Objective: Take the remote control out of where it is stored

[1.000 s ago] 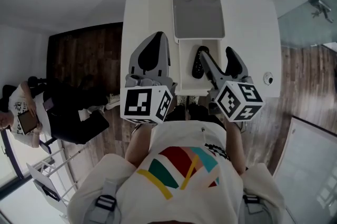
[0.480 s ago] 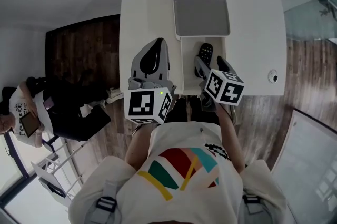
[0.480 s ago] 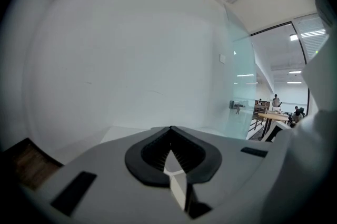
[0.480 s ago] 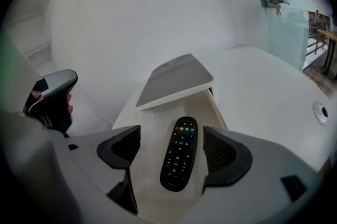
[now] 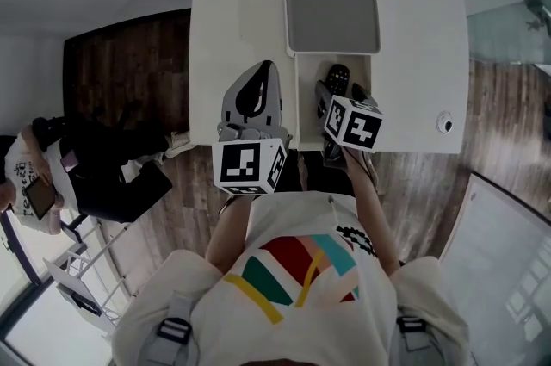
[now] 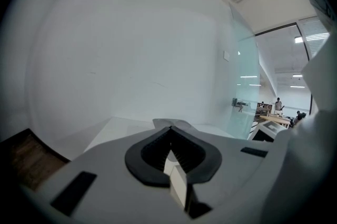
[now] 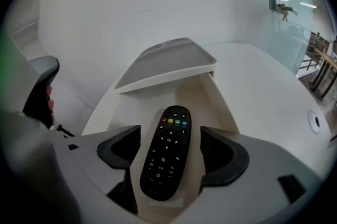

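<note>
Black remote [image 7: 166,152] down in the open well [image 7: 210,96] of a white table [image 5: 232,11], buttons up, coloured keys at the far end. Just behind the well, a grey lid [image 7: 163,62] lying flat on the tabletop.

Right gripper [image 7: 168,149] lowered into the well, jaws spread wide, one dark pad on either side of the remote, with a narrow gap showing on each side. Nothing gripped. From the head view, same picture: right gripper [image 5: 340,97] over the well [image 5: 308,89], remote [image 5: 337,78] poking out ahead of it towards the lid [image 5: 331,3].

Left gripper [image 6: 169,133] pinched together, pads meeting, nothing between them. Parked over the bare tabletop just left of the well [image 5: 261,71], pointing the same way as the right one.
</note>
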Demonstrator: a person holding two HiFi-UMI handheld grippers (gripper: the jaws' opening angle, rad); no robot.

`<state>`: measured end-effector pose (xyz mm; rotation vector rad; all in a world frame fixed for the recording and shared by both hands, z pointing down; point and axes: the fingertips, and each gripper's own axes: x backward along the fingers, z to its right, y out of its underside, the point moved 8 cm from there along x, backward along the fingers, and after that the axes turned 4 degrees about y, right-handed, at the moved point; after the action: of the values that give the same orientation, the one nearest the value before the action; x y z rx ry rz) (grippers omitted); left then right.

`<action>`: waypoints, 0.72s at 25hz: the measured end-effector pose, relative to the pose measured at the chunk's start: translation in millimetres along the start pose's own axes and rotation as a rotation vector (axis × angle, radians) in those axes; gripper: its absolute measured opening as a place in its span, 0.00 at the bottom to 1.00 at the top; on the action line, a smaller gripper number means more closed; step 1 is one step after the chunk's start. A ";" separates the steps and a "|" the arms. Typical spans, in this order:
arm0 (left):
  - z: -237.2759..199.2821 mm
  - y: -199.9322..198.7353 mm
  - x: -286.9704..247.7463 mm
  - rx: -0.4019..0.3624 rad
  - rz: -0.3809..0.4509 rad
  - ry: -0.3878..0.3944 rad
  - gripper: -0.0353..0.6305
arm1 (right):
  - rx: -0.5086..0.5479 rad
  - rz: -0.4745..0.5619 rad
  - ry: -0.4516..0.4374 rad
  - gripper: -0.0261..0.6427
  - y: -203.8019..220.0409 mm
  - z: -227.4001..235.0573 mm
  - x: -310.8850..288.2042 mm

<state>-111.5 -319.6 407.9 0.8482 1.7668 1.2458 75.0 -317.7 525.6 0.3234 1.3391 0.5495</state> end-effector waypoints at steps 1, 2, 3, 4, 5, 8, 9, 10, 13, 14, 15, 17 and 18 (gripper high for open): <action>-1.7 -1.0 -0.7 0.004 0.004 -0.003 0.06 | 0.014 -0.005 0.013 0.56 1.0 -1.0 -1.8; -3.9 -2.2 -1.3 0.010 0.007 -0.009 0.06 | 0.024 -0.010 0.022 0.56 2.2 -2.4 -4.1; -6.4 -3.1 -1.5 0.018 0.010 -0.015 0.06 | 0.033 -0.015 0.030 0.56 3.4 -3.9 -6.5; -8.5 -3.8 -1.5 0.024 0.012 -0.022 0.06 | 0.044 -0.022 0.040 0.56 4.5 -5.2 -8.3; -10.1 -4.2 -1.5 0.027 0.012 -0.026 0.06 | 0.055 -0.028 0.052 0.56 5.3 -6.2 -9.4; -12.7 -3.7 -2.2 0.030 0.006 -0.030 0.06 | 0.096 -0.039 0.092 0.56 6.4 -8.9 -11.1; -13.2 -3.1 -2.7 0.032 0.003 -0.029 0.06 | 0.114 -0.042 0.104 0.56 6.9 -10.3 -11.7; -13.4 -2.3 -3.4 0.035 0.001 -0.029 0.06 | 0.131 -0.044 0.114 0.56 7.4 -11.2 -12.3; -11.2 -0.6 -6.6 0.040 -0.004 -0.020 0.06 | 0.149 -0.044 0.131 0.51 7.6 -8.1 -11.9; -10.2 -0.5 -7.7 0.041 -0.004 -0.016 0.06 | 0.143 -0.045 0.133 0.47 7.2 -6.0 -11.0; -9.4 -0.6 -8.7 0.041 -0.004 -0.012 0.06 | 0.136 -0.046 0.133 0.44 7.0 -4.3 -10.2; -7.8 -1.5 -10.3 0.042 -0.003 -0.007 0.06 | 0.136 -0.049 0.132 0.44 7.0 -2.9 -9.4; -7.3 -2.4 -11.1 0.042 -0.002 -0.005 0.06 | 0.140 -0.050 0.132 0.44 6.9 -3.0 -9.4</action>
<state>-113.1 -332.9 409.6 0.8726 1.7947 1.2081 69.5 -317.4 536.3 0.3727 1.5134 0.4421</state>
